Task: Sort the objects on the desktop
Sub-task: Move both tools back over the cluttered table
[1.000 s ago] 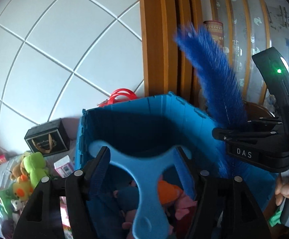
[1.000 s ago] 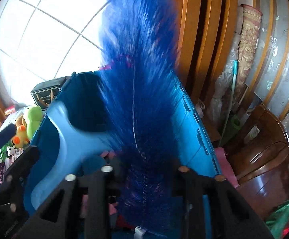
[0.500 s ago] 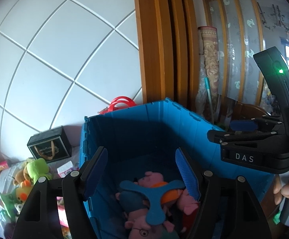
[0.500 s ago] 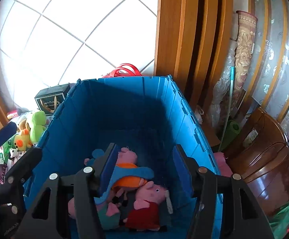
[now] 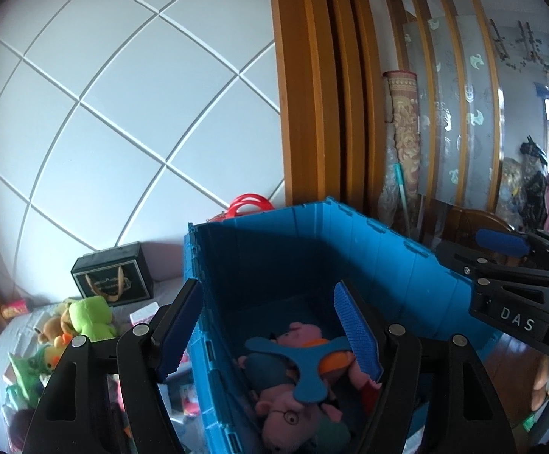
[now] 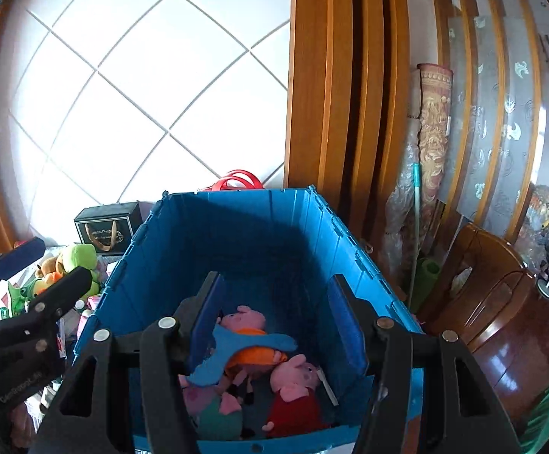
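Both jaws gape empty above the blue crate [image 6: 236, 227] (apparently inside its rim).

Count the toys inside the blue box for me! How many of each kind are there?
In the blue box:
Pig dolls: 3 in plain sight (another may be hiding underneath, I cannot tell)
Blue three-armed toy: 1
Total: 4
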The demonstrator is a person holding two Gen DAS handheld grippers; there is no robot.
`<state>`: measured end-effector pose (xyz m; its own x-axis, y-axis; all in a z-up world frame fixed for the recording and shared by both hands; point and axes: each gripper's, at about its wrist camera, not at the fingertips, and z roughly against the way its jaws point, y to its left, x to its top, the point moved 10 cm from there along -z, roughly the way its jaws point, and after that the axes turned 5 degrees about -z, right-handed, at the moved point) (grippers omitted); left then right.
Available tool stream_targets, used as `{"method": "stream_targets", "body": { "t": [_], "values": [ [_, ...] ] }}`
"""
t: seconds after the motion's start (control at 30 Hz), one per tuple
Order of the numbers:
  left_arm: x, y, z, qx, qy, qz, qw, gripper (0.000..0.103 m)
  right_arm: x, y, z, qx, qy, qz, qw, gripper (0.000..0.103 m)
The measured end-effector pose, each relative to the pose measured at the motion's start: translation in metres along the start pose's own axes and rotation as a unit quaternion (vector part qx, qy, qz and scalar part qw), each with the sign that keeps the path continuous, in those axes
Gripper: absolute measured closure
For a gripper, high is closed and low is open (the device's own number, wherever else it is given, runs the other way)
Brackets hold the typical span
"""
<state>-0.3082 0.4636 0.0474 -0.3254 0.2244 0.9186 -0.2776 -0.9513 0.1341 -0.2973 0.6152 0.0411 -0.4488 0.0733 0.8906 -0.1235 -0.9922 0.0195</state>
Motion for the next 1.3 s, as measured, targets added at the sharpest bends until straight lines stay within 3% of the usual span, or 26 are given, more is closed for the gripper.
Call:
{"method": "stream_targets", "body": {
  "t": [0.3,0.43,0.7,1.0,1.3],
  "values": [
    [-0.015,0.029,0.046,0.012,-0.029,0.010,0.9995,0.031,-0.016,0.040,0.050,0.019,-0.026,0.007,0.999,0.046],
    [-0.032,0.051,0.066,0.013,-0.026,0.011,0.9995,0.031,-0.021,0.064,0.078,0.021,-0.043,0.016,0.999,0.032],
    [-0.083,0.114,0.116,0.022,-0.013,0.010,0.9996,0.031,-0.046,0.133,0.128,0.051,-0.058,0.012,0.997,0.031],
    [-0.201,0.229,0.160,0.073,0.062,0.012,0.9953,0.030,-0.113,0.261,0.144,0.121,-0.008,0.046,0.992,0.031],
    [-0.291,0.350,0.170,0.139,0.129,0.080,0.9786,0.030,-0.212,0.353,0.088,0.207,0.110,0.105,0.966,0.031]
  ]
}}
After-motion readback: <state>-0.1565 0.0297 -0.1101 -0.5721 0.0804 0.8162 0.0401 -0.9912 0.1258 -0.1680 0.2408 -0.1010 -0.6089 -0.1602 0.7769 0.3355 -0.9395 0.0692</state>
